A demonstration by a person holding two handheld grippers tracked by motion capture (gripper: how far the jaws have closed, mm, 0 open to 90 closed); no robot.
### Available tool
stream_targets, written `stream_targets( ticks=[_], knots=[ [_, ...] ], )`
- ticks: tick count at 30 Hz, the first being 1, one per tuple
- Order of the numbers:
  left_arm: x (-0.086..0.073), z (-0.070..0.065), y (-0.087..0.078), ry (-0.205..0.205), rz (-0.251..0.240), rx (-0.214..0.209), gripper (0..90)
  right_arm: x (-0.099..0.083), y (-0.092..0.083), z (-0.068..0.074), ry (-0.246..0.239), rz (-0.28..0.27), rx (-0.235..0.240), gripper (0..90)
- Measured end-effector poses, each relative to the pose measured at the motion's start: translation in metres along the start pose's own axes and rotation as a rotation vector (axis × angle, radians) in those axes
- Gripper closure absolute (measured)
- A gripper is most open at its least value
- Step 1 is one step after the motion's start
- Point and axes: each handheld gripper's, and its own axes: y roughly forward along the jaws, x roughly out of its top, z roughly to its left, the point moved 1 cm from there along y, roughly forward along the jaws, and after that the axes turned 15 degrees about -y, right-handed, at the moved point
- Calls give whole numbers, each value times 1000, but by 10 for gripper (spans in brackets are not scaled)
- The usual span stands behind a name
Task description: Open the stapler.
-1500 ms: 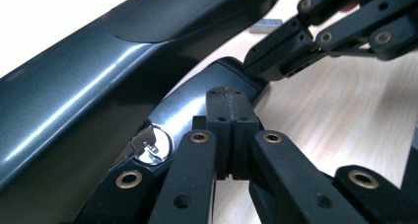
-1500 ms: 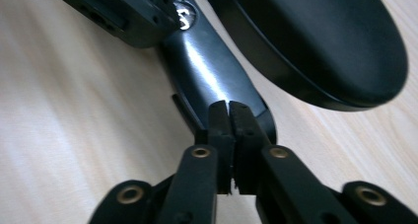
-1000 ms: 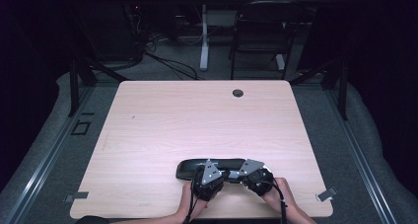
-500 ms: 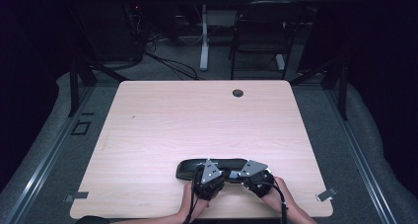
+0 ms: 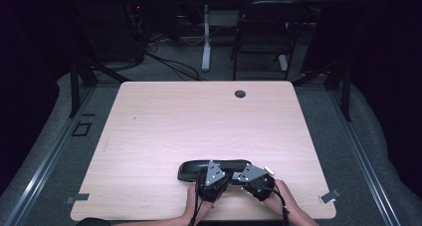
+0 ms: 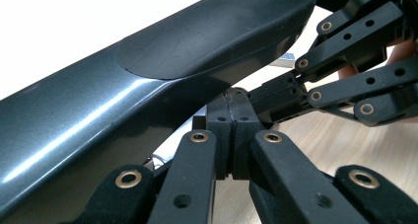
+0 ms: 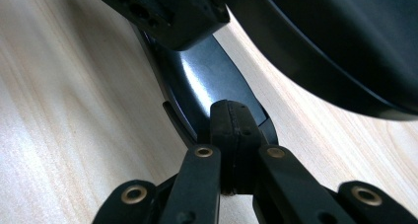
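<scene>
A long, dark grey glossy object (image 5: 199,166) lies across the light wooden table (image 5: 199,116) near its front edge. Two hands hold both grippers right behind it. My left gripper (image 5: 214,173) is shut with nothing between its pads, and its tips (image 6: 233,98) sit just under the object's curved underside (image 6: 148,86). My right gripper (image 5: 240,176) is shut too, pads together (image 7: 231,110), right against a glossy dark part (image 7: 207,81) of the object, whose bulk (image 7: 335,41) looms at upper right. The right gripper (image 6: 266,94) meets the left one's tips from the right.
A round cable hole (image 5: 240,93) sits near the table's far edge. Beyond the table stand a dark chair (image 5: 263,32), a white desk leg (image 5: 206,42) and cables on the floor. Tape marks (image 5: 329,197) lie on the carpet by the front corners.
</scene>
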Motion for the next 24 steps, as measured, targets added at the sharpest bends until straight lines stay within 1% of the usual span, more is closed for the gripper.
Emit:
stream_targets(
  ticks=[1, 2, 5, 6, 7, 8, 10, 13, 15, 21, 22, 24],
  knots=[
    [0, 0, 0, 1, -2, -1, 899, 0, 1, 1, -2, -11, -1, 900],
    [0, 0, 1, 2, -6, 0, 899, 0, 0, 0, -16, 2, -4, 900],
    [-1, -1, 2, 5, -8, -1, 899, 0, 0, 1, -11, -2, -6, 900],
    [-1, -1, 2, 7, -9, -1, 899, 0, 0, 1, -17, 4, -4, 900],
    [-1, -1, 3, 6, -12, -4, 899, 1, 0, 2, -24, 0, -11, 900],
    [-1, -1, 3, 0, -15, -5, 899, 1, 0, 3, -40, 7, -20, 900],
    [-1, -1, 4, 4, -12, -4, 899, 2, 0, 5, -59, 10, -32, 900],
    [0, 0, 6, 3, -9, -14, 900, 2, 0, 5, -53, 10, -33, 900],
    [0, 1, 6, -4, -12, -22, 900, 2, 0, 5, -52, 9, -33, 900],
    [1, 1, 6, -10, -9, -21, 900, 3, 1, 6, -55, 10, -34, 900],
    [1, 1, 6, -18, -6, -27, 900, 2, 1, 6, -52, 9, -34, 900],
    [1, 1, 6, -17, -4, -29, 900, 2, 0, 5, -51, 9, -35, 900]
  ],
)
